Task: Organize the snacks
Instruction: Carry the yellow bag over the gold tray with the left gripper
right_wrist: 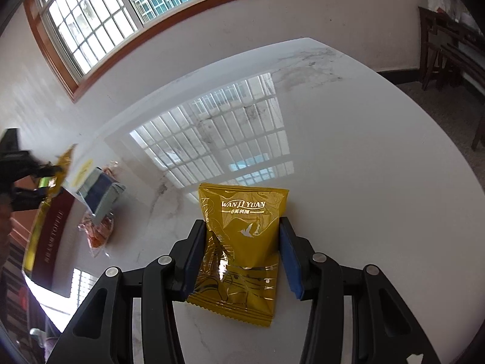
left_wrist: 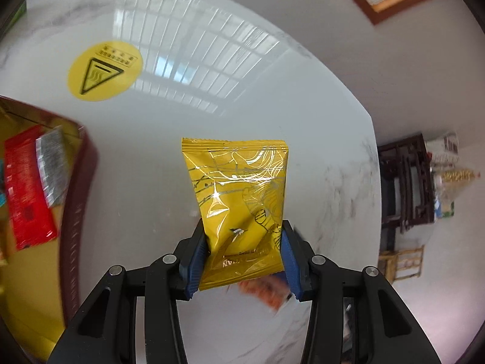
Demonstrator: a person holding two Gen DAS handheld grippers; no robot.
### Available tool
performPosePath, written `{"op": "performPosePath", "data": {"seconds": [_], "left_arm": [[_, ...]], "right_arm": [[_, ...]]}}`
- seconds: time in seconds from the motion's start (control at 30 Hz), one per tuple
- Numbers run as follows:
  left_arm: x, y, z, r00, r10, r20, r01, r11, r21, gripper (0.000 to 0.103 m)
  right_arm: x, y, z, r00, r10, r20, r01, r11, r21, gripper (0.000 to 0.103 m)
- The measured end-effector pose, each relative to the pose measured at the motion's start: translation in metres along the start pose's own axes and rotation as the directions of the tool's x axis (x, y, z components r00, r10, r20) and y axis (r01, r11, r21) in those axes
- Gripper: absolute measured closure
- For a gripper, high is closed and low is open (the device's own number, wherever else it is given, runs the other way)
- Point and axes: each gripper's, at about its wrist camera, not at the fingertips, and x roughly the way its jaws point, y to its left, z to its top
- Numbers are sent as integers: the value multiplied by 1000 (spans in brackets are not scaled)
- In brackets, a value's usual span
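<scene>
My left gripper [left_wrist: 242,236] is shut on a yellow foil snack packet [left_wrist: 239,194] and holds it above the white marble table [left_wrist: 212,60]. My right gripper [right_wrist: 239,236] is shut on a second yellow foil packet [right_wrist: 242,242] marked WAN LI YUAN, over the table [right_wrist: 348,182]. A dark red box with a gold inside [left_wrist: 75,200] lies at the left of the left wrist view; it holds a red packet [left_wrist: 27,188] and a silver one [left_wrist: 51,170]. The left gripper with its packet shows at the far left of the right wrist view [right_wrist: 45,176], above the box [right_wrist: 51,230].
A round yellow hot-surface sticker [left_wrist: 104,71] is on the table. A blue-grey packet [right_wrist: 101,194] and an orange clear-wrapped snack [right_wrist: 98,230] lie beside the box; the orange snack shows blurred under the left gripper [left_wrist: 263,291]. Dark wooden furniture [left_wrist: 406,182] stands beyond the table edge.
</scene>
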Motion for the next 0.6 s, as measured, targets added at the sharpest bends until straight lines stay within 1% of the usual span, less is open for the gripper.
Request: {"op": "performPosePath", "data": {"seconds": [0.17,0.23,0.3,0.33,0.43,0.5,0.6], "left_arm": [[-31,-5,-37,994,43,96,-55,991,124,57],[-44,-7,-53,987,70,147,-95,980,173,57],[-54,-7,-60,979,84,183,-122,971,206,57],[-61,-6,-66,973,97,211,-146,962,232,57],[-73,-5,-79,956,124,265,-196,945,264,57],[-82,2,-86,944,141,300,-227,934,276,57],[-90,14,-93,930,161,330,-258,927,273,57]], "right_arm": [[4,3,6,999,-42,-10,42,999,10,59],[5,3,7,998,-54,-10,54,998,17,59],[7,4,9,998,-69,-7,69,997,21,59],[8,4,10,997,-75,-6,76,997,28,59],[10,4,13,996,-94,2,94,994,49,59],[12,5,16,994,-109,6,108,992,60,59],[15,6,18,992,-124,14,123,990,72,59]]}}
